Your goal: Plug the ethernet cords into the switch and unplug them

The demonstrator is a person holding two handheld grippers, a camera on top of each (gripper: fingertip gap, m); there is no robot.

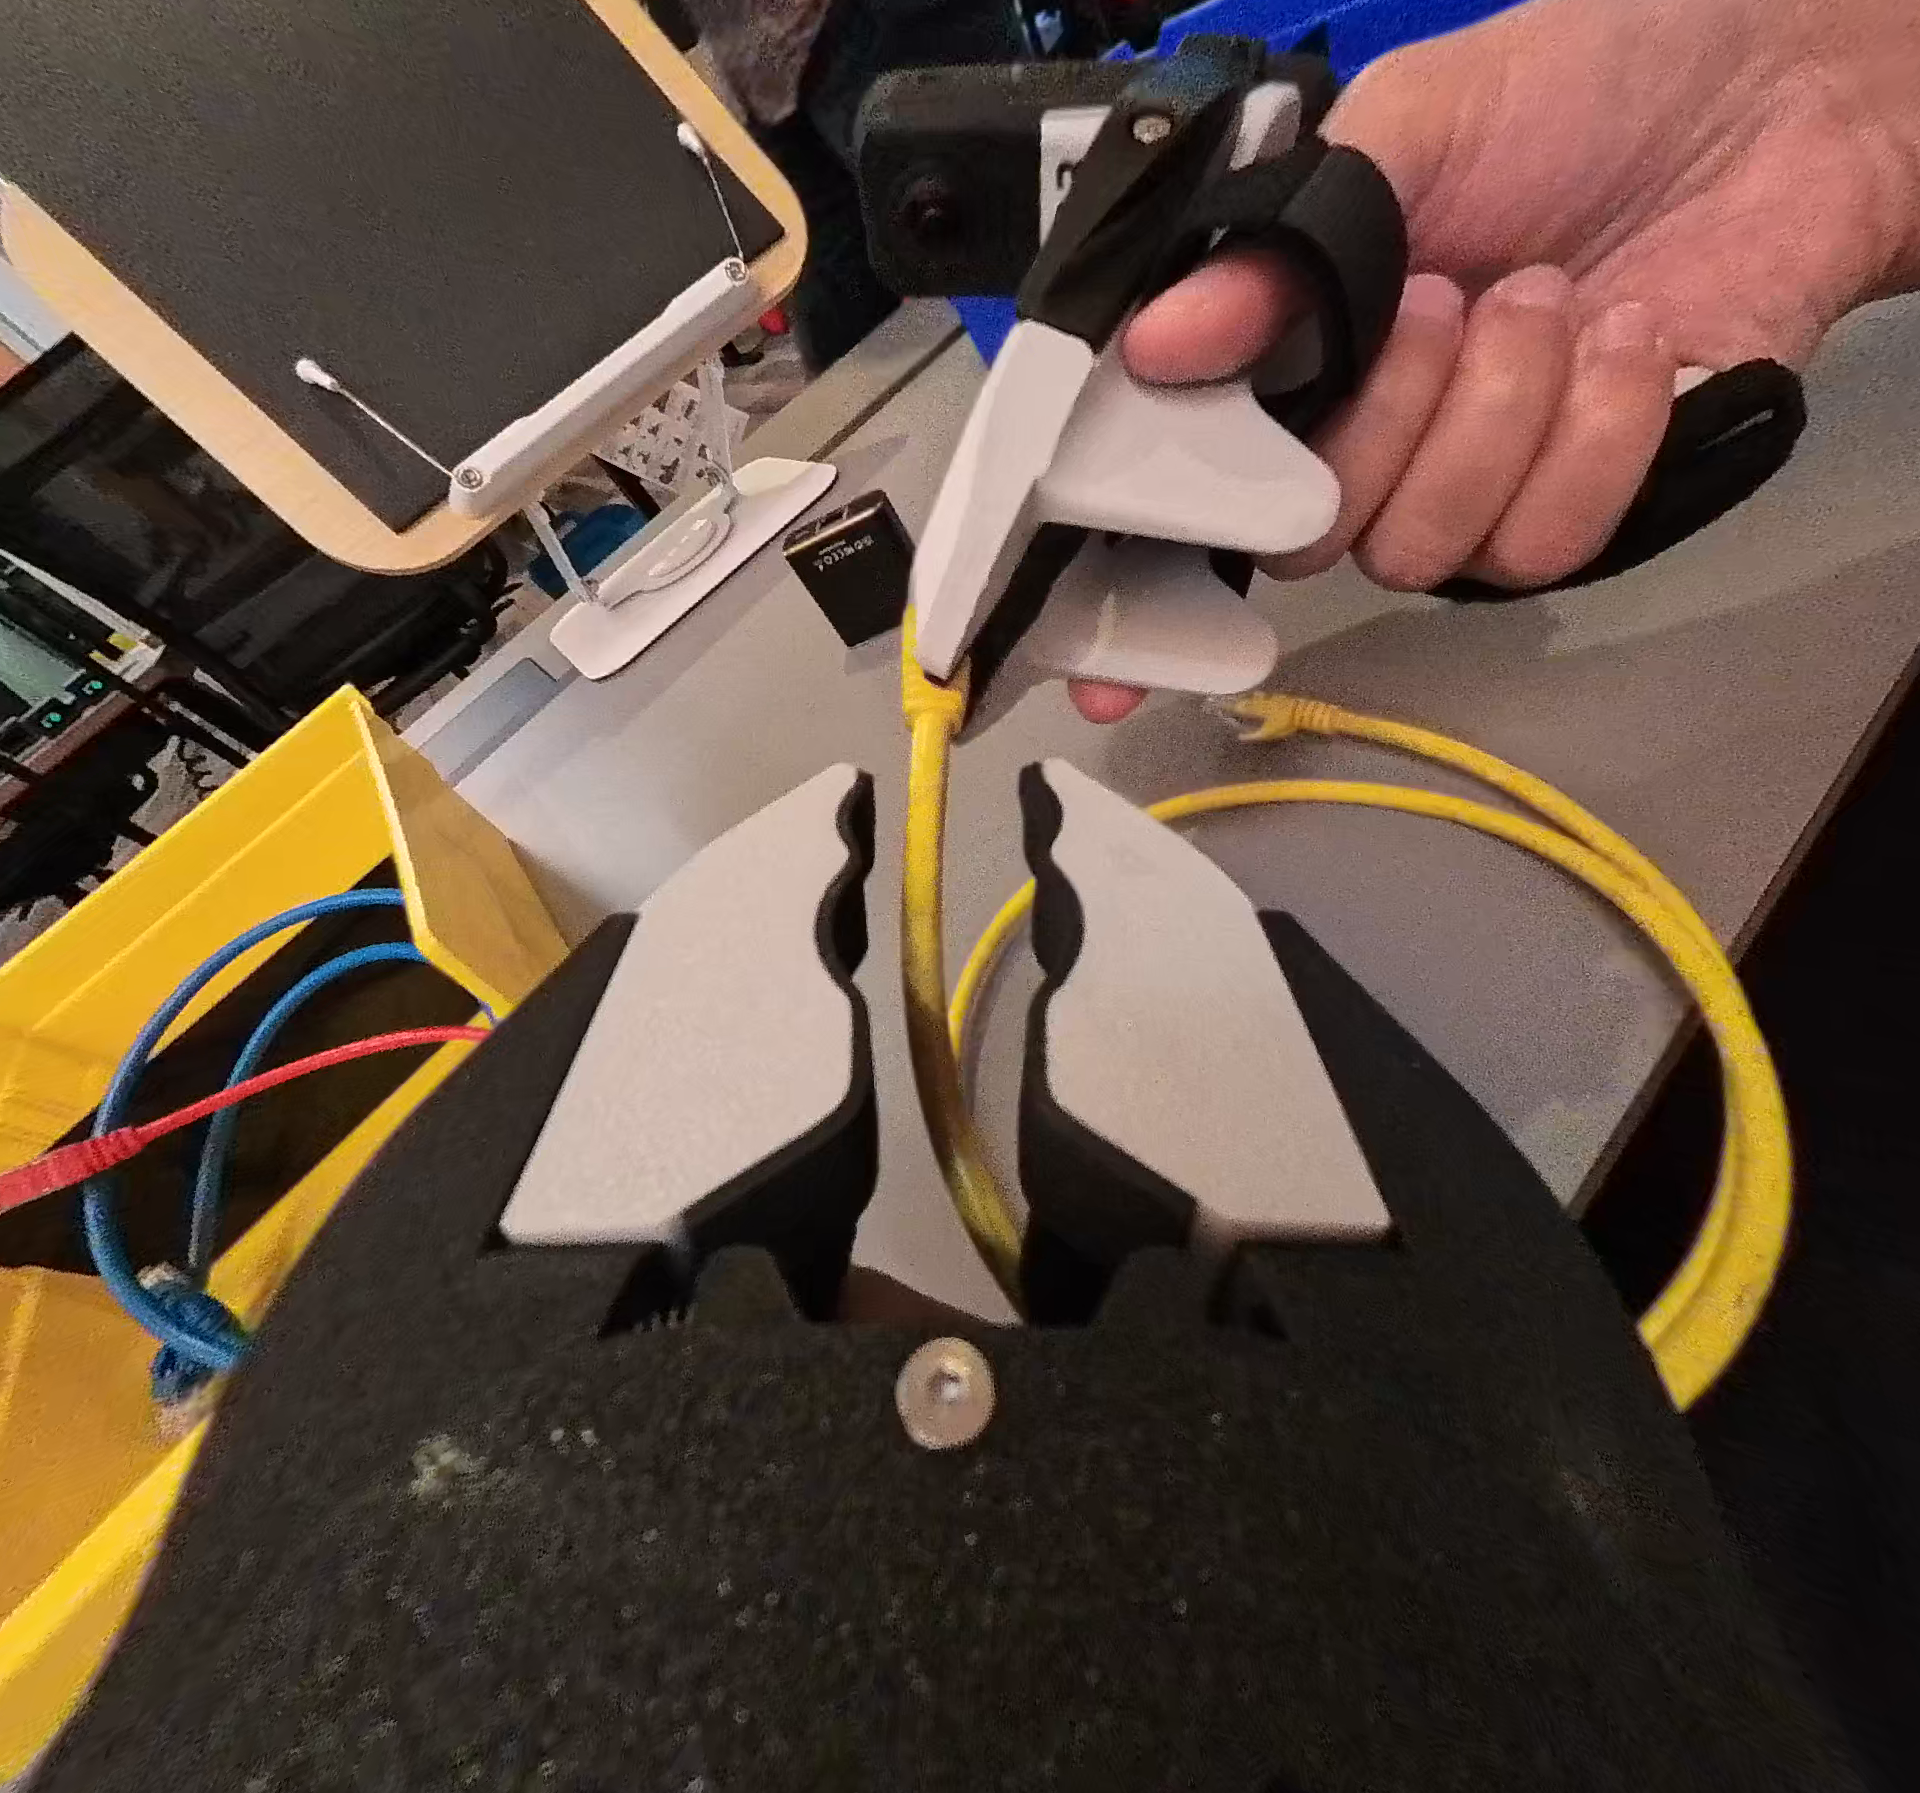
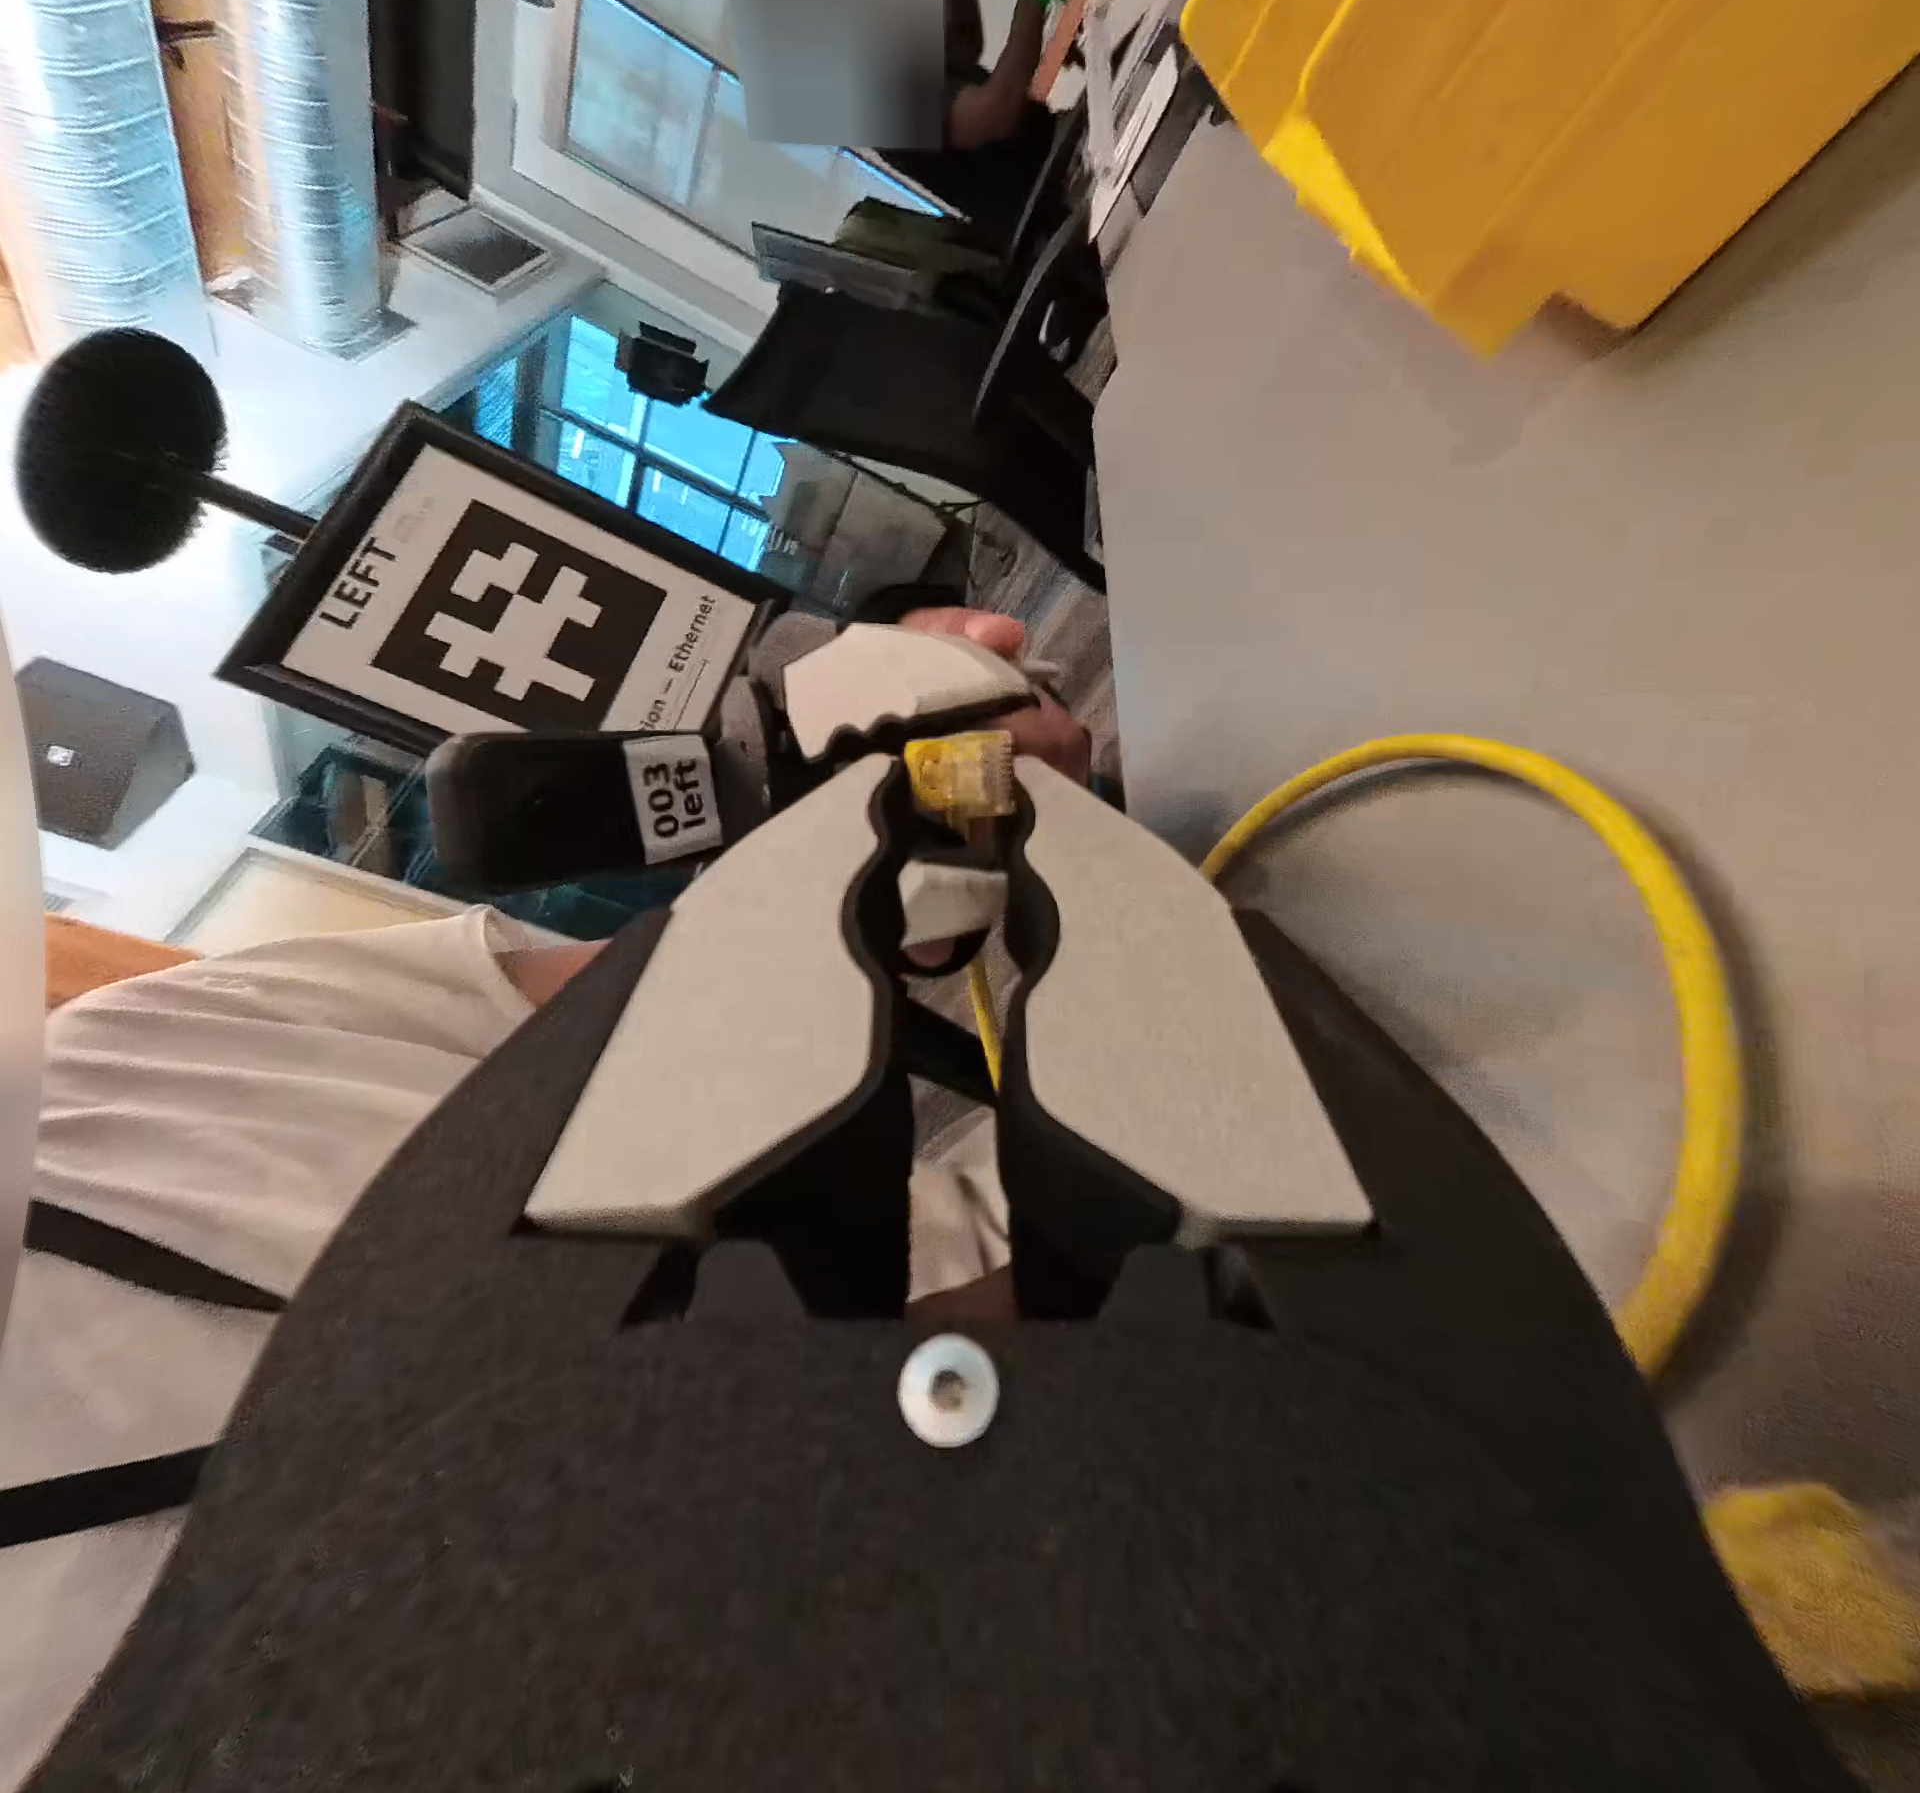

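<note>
Right tool (image 1: 951, 673): clamped on the plug end of the yellow cord (image 1: 928, 870), gripping just behind the connector, which pokes out past its tips in its own view (image 2: 961, 775).
Left tool (image 1: 945, 787): jaws a narrow way apart, holding nothing; the yellow cord runs up the gap between its fingers (image 1: 727, 995) without being pinched.
Yellow cord: from the held plug it drops toward the near edge, then loops right across the grey counter (image 1: 1455, 964) and back.
Other plug (image 1: 1262, 717): lying loose on the counter, just right of the right tool.
Switch (image 1: 847, 567): small black box, far side, just left of the right tool's tips.
Yellow bin (image 1: 312, 860): near left, blue cord (image 1: 218, 1161) and red cord (image 1: 208, 1109) inside.
</note>
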